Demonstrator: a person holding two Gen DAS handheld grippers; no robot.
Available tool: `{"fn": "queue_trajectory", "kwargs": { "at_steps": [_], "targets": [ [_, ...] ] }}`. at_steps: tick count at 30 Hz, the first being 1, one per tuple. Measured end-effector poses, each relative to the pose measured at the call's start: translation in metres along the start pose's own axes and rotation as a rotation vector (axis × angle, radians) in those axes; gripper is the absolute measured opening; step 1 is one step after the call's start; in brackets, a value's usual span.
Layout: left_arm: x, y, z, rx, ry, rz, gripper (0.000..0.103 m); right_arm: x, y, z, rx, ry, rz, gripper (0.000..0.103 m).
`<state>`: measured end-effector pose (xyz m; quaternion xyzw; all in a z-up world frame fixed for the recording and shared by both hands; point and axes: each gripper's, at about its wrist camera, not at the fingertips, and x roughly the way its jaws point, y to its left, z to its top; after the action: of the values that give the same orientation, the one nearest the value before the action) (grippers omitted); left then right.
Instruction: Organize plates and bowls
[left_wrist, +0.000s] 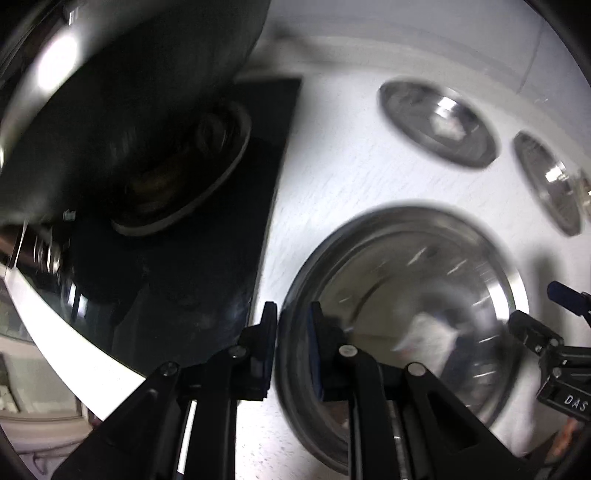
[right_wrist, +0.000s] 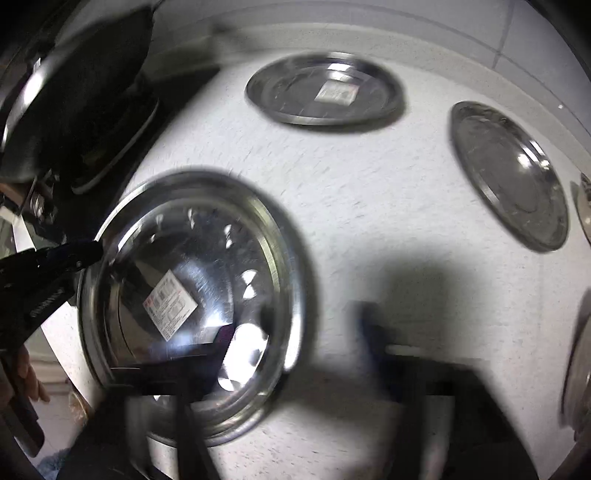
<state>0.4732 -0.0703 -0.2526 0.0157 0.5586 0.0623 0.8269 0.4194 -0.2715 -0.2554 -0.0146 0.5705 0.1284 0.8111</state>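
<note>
- The left gripper (left_wrist: 291, 325) is clamping the near-left rim of the large round stainless-steel bowl (left_wrist: 406, 306), one finger outside the wall and one inside; the bowl is sitting on the white speckled worktop (left_wrist: 332, 166), near its front edge.
- The right gripper (right_wrist: 295, 332) is hovering by the bowl's right rim with its fingers apart, holding nothing; motion blur is hiding how close they are to the metal.
- Judging from the task, the step in hand is lifting this bowl to stack or regroup it. Keeping the pinch low on the rim and the bowl level should be helping, since polished steel is likely to slip or swing from a one-sided grip.
- Bringing the right gripper onto the opposite rim would be steadying the load.
- The two shallow round steel plates, one bearing a label (right_wrist: 325, 90) and one bare (right_wrist: 513, 177), are lying well apart from the bowl toward the back wall, leaving open worktop between.
- The black glass hob (left_wrist: 221, 229) with the dark pan (left_wrist: 122, 92) is bordering the bowl's left side, so moving rightward and backward is looking safer.
- More steel rims are showing at the far right edge, too cropped to identify.
</note>
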Motion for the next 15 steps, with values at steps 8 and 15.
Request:
{"fn": "queue_trajectory", "kwargs": {
  "at_steps": [8, 15],
  "targets": [
    [-0.056, -0.098, 0.078, 0.138, -0.122, -0.245, 0.033, -0.079, -0.111, 0.031, 0.232, -0.215, -0.119, 0.087],
    [-0.028, -0.234, 0.158, 0.291, -0.035, -0.391, 0.042, -0.079, -0.222, 0.065, 0.460, -0.234, -0.215, 0.087]
  ]
}}
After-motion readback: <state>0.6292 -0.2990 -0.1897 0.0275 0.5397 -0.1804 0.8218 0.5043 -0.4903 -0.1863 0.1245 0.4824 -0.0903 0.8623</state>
